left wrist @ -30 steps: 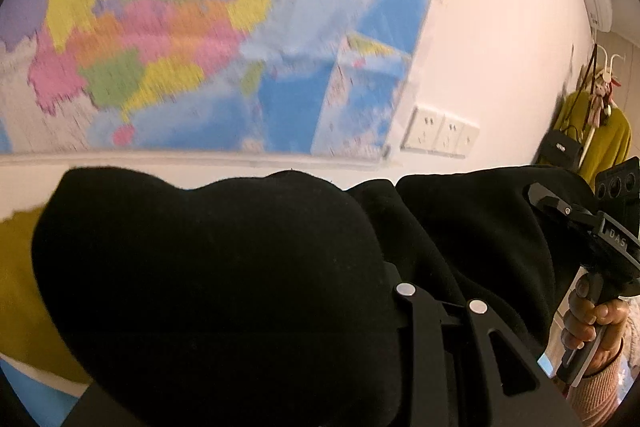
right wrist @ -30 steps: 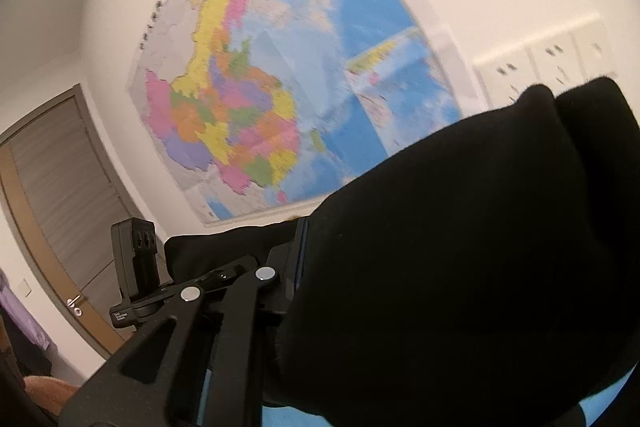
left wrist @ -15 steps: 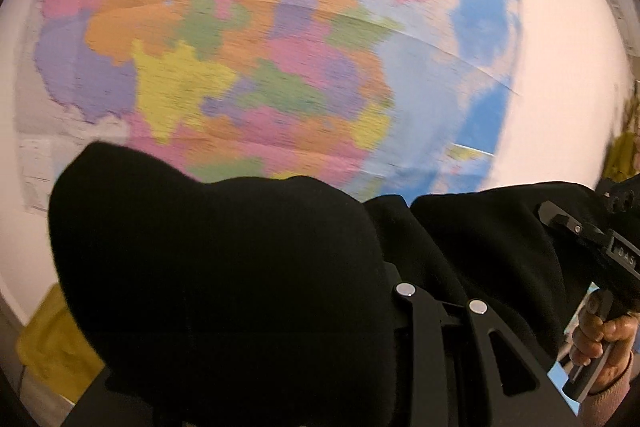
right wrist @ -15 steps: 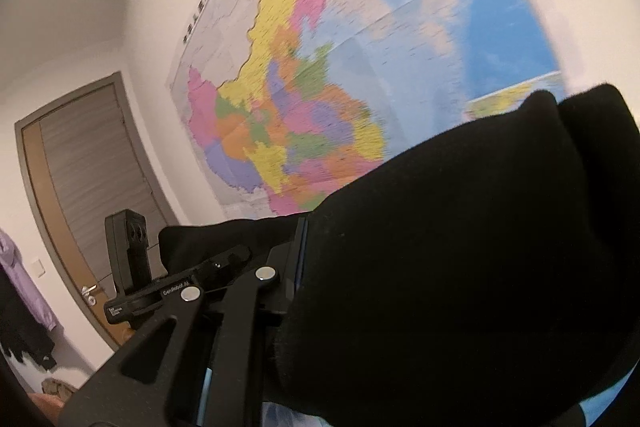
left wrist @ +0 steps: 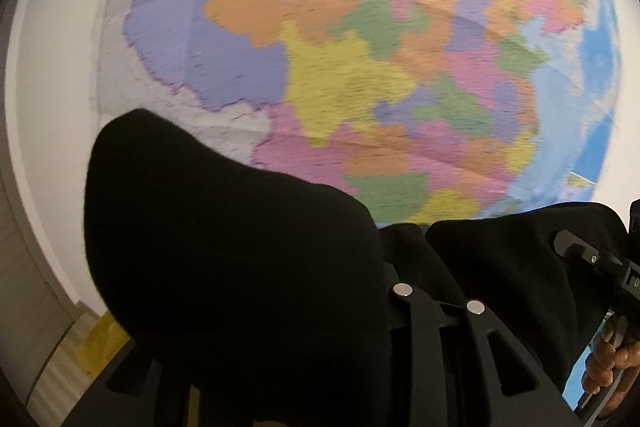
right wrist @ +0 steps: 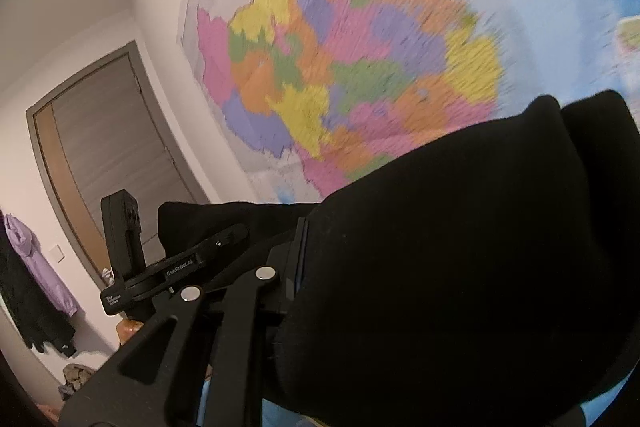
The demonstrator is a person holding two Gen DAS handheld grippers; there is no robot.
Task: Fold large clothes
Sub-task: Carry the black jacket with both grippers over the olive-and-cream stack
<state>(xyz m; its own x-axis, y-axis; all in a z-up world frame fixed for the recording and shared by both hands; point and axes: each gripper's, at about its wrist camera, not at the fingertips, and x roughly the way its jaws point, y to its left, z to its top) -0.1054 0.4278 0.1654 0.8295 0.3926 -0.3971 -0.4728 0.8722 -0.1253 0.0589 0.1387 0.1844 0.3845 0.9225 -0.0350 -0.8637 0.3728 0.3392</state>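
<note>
The black garment [left wrist: 240,267] hangs bunched over both tools, one thick fold draped across the jaws of the left gripper [left wrist: 400,291] and another across those of the right gripper [right wrist: 296,255], each clamped shut on the cloth so that the fabric spills over and ahead of the fingers and hides their tips. The left tool, seen from the right one, carries small white lettering that reads "GenRobot.AI". Beyond the jaws I count one coloured wall map [left wrist: 380,67], one grey door [right wrist: 108,155] and one purple coat [right wrist: 44,267] hanging beside dark clothes.
</note>
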